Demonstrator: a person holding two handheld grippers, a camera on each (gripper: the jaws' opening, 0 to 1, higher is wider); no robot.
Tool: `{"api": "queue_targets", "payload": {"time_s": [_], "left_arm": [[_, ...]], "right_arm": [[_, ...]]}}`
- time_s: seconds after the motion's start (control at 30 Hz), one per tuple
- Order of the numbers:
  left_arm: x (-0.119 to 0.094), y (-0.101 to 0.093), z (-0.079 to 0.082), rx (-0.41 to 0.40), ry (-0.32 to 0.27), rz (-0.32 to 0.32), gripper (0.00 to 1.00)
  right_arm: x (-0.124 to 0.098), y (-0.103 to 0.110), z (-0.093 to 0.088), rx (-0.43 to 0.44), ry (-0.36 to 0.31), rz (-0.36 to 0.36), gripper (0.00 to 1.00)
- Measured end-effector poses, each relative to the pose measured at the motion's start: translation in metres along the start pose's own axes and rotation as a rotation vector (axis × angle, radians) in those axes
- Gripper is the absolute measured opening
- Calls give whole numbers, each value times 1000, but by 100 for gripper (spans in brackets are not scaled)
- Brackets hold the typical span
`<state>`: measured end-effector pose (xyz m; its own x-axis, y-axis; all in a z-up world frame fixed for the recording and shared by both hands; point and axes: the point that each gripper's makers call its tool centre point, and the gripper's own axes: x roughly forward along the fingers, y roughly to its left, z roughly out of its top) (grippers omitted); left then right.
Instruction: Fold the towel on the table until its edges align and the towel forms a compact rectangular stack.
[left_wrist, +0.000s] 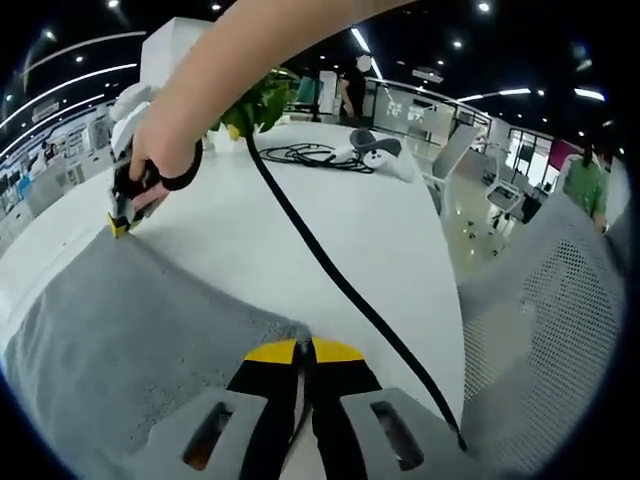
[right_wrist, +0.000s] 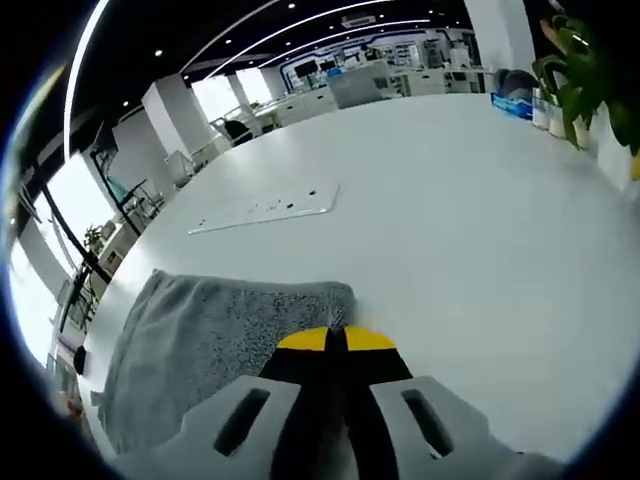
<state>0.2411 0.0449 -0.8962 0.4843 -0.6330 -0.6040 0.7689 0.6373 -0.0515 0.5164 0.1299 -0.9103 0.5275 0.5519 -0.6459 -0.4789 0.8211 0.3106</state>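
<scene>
Left gripper view: left gripper (left_wrist: 304, 352) jaws pressed tight together, pinching near corner of grey towel (left_wrist: 130, 320). Towel lies flat on white table (left_wrist: 330, 200), spreading left of tips. Far off to left, right gripper (left_wrist: 120, 222) in person's hand (left_wrist: 160, 150) bites other corner. Black cable (left_wrist: 330, 270) runs just right of tips. Plant (left_wrist: 258, 100) far ahead.

Right gripper view: right gripper (right_wrist: 335, 340) jaws closed on towel (right_wrist: 210, 330) edge. Towel spreads left.

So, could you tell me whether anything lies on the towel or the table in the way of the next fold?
Nothing visible does. Both grippers already pinch corners of the grey towel. A black cable runs across the white table just beside the towel's edge.
</scene>
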Motion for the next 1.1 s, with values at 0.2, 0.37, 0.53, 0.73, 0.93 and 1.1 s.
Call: {"api": "queue_targets", "payload": {"time_s": [0.2,0.37,0.53,0.73,0.93,1.1], "left_arm": [[-13,3,5,20,-17,16,3],[-22,5,10,26,-30,31,3],[-32,5,18,27,-51,47,3],[-47,6,29,33,-78,80,3],[-66,8,40,57,-105,117,3],[-82,11,48,63,-138,149,3]], "right_arm": [[-5,5,6,-1,-7,5,0],[-14,12,17,-28,-20,21,0],[-20,19,25,-48,-31,31,0],[-32,34,40,-61,-60,48,0],[-46,52,58,-90,-85,66,0],[-58,67,73,-118,-109,75,0]]}}
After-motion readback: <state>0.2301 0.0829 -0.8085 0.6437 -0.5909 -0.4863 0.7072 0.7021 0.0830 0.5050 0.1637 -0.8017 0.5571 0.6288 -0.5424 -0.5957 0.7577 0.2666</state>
